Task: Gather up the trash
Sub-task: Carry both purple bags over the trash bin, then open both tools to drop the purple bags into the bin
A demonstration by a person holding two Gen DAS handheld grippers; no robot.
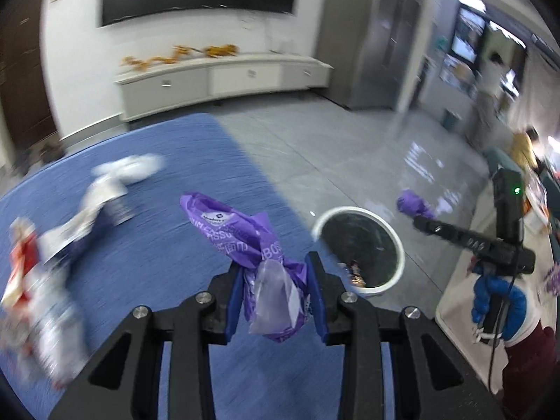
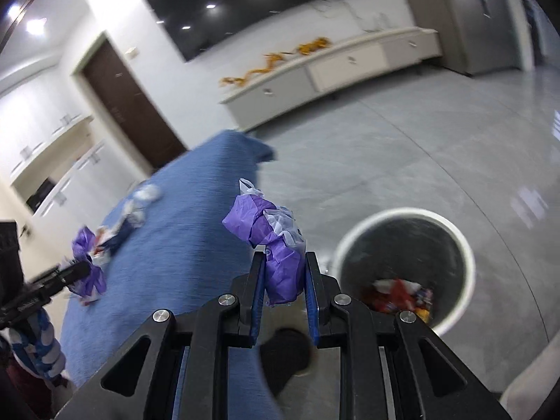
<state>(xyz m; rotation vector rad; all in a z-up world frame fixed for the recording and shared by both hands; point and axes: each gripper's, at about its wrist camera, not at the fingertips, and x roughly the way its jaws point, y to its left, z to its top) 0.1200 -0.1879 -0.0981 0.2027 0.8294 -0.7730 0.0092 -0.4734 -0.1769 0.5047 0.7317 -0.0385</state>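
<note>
Grey glossy floor tiles [image 2: 402, 147] and a blue cloth-covered table [image 1: 168, 189] are framing our lot. We are gripping a crumpled purple plastic wrapper [image 1: 245, 241] in the left gripper [image 1: 276, 297], jaws clenched on its twisted neck; the right gripper [image 2: 283, 297] is clamping a purple-and-clear film wad [image 2: 276, 245]. Both are riding near the round white-rimmed waste bin [image 2: 462, 245]. We are judging them weightless, soft and slippery, best pinched at the bunched middle. White crumpled scraps [image 1: 119, 175] are waiting on the cloth.

bright ceiling light, motion blur, fisheye-warped dark edges
</note>
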